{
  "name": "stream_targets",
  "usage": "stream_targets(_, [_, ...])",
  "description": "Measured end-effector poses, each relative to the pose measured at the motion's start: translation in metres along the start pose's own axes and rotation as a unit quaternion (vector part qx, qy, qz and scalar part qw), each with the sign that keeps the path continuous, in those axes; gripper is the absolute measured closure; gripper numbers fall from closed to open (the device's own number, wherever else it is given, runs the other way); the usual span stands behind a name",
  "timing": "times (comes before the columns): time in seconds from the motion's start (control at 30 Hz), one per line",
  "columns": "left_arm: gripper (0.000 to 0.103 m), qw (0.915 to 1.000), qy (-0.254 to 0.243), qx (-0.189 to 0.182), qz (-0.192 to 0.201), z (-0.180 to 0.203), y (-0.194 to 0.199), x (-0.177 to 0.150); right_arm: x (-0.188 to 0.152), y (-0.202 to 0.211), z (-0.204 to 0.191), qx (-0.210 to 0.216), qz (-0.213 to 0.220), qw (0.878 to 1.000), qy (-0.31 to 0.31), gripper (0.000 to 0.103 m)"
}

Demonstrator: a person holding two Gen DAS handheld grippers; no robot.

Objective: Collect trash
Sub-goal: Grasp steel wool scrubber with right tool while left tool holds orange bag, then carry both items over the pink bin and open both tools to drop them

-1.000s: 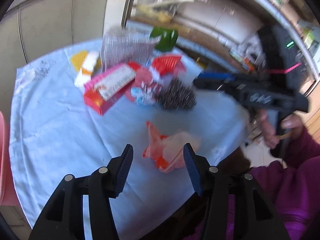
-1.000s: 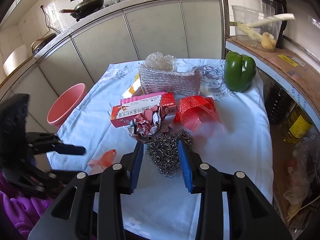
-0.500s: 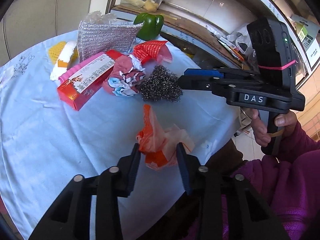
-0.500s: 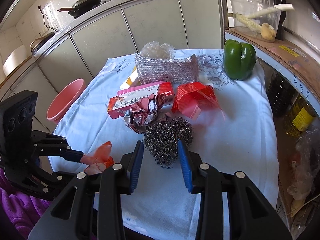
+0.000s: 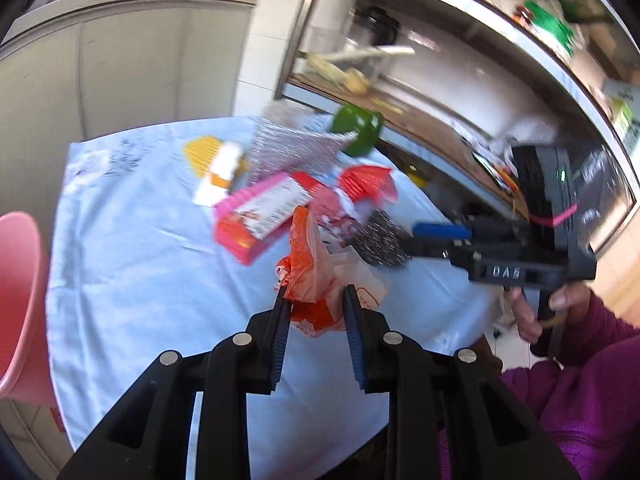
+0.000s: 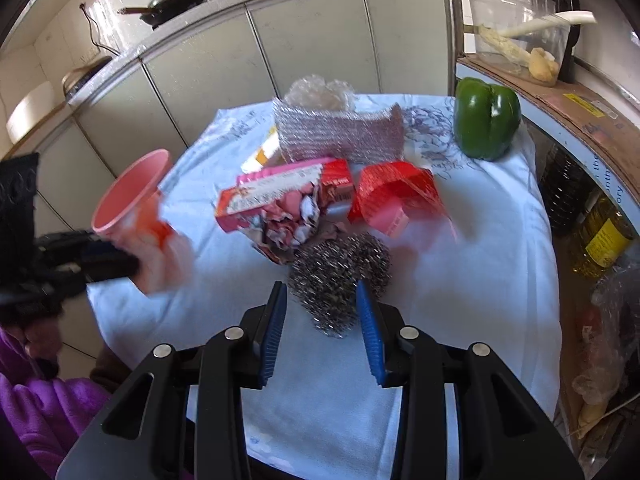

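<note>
- Left wrist view: the left gripper [image 5: 314, 300] has its jaws closing on a crumpled orange and white plastic bag [image 5: 310, 272]; the pads press the bag's sides and it hangs clear of the surface [image 5: 132, 280], which is covered by a pale blue cloth.
- At 9 o'clock in this view stands a pink bin [image 5: 18, 300], just beside the surface's edge.
- At 12 o'clock from the held bag lies a pink and red box [image 5: 262, 212]; past it are a silvery scrubbing cloth [image 5: 296, 152] and a green pepper [image 5: 358, 130].
- At 3 o'clock the right gripper [image 5: 440, 236] reaches in toward a steel wool pad [image 5: 380, 242], held by a hand [image 5: 548, 308] in a purple sleeve [image 5: 580, 400].
- Right wrist view: the right gripper's jaws stand on either side of the steel wool pad and are opening; the pad sits between them on the surface, and I cannot tell whether the pads touch it.
- At 12 o'clock from the pad lies crumpled pink paper [image 6: 296, 220], touching the box; at 1 o'clock is a red plastic wrapper [image 6: 394, 192].
- At 9 o'clock the blurred left gripper carries the bag in front of the pink bin.
- The pepper stands at 1 o'clock near the far corner.
</note>
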State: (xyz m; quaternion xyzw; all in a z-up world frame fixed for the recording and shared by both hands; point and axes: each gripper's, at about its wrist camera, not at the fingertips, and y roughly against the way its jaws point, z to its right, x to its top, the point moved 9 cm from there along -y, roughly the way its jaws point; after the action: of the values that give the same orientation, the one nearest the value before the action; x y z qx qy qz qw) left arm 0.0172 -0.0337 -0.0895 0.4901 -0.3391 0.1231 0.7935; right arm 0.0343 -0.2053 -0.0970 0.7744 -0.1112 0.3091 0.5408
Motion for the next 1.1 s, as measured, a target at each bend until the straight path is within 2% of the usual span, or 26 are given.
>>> stream_targets(0.03, [0.077, 1.0, 0.008, 0.002, 0.005, -0.005, 0.003, 0.0, -0.001, -0.001, 0.001, -0.004, -0.002, 1.0, 0.0, 0.054])
stream_targets(0.07, [0.077, 0.9999, 0.013, 0.003, 0.007, -0.009, 0.006, 0.0, -0.001, -0.002, 0.002, -0.006, -0.002, 1.0, 0.0, 0.053])
stream_targets(0.3, [0.077, 0.9986, 0.045, 0.02, 0.019, -0.035, 0.017, -0.003, -0.001, -0.013, 0.007, -0.001, -0.006, 1.0, -0.008, 0.053])
stream_targets(0.5, [0.077, 0.9977, 0.06, 0.022, 0.024, -0.043, 0.02, -0.005, -0.003, -0.02, 0.007, -0.009, -0.005, 1.0, -0.001, 0.053])
stream_targets(0.57, [0.077, 0.9975, 0.062, 0.022, 0.024, -0.044, 0.019, -0.004, -0.004, -0.02, 0.008, -0.01, -0.003, 1.0, -0.001, 0.058])
stream_targets(0.6, [0.077, 0.9975, 0.062, 0.022, 0.025, -0.044, 0.019, -0.004, -0.004, -0.02, 0.008, -0.01, -0.002, 1.0, -0.001, 0.067])
stream_targets(0.7, [0.077, 0.9973, 0.062, 0.023, 0.031, -0.042, 0.022, -0.003, -0.005, -0.018, 0.009, -0.011, -0.005, 1.0, 0.002, 0.076])
stream_targets(0.9, [0.077, 0.9966, 0.065, 0.026, 0.044, -0.045, 0.028, 0.0, -0.008, -0.005, 0.003, -0.011, -0.001, 1.0, 0.021, 0.082])
stream_targets(1.1, [0.077, 0.9952, 0.071, 0.031, 0.059, -0.051, 0.037, 0.003, -0.004, 0.024, -0.007, -0.004, 0.023, 0.999, 0.038, 0.083])
